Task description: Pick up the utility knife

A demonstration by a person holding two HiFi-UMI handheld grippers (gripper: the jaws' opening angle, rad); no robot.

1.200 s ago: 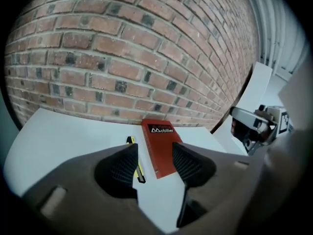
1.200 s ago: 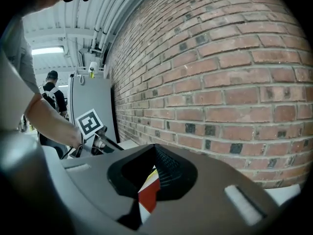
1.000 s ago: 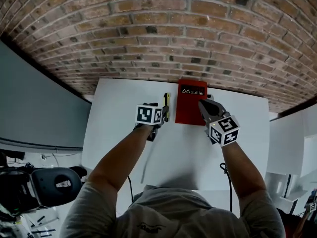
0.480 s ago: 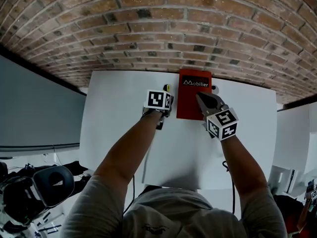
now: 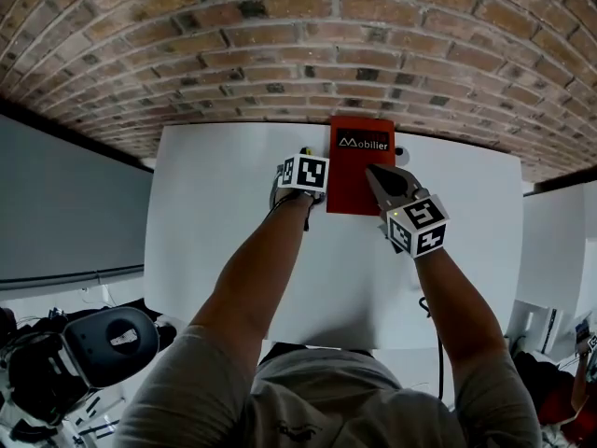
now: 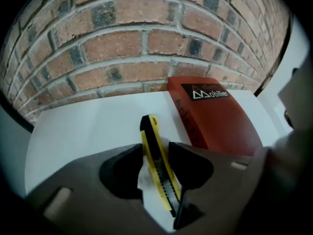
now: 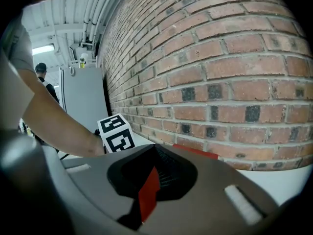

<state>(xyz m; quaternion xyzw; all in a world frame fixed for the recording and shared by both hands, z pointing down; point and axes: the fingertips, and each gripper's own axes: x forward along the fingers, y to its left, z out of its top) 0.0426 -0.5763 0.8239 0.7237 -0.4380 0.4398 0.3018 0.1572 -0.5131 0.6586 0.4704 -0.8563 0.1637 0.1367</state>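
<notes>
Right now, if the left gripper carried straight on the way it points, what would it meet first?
The yellow-and-black utility knife lying on the white table: it already sits between the left gripper's closing jaws, not yet clamped, it seems.

I get bright, even light on the white table (image 5: 196, 231), shadows faint. Fisheye bows the brick wall (image 5: 280, 54) at the edges; close up, the utility knife (image 6: 155, 155) looks slightly soft.

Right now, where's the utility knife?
In the left gripper view, the utility knife lies on the white table between the left gripper's closing jaws, just left of the red box.
</notes>
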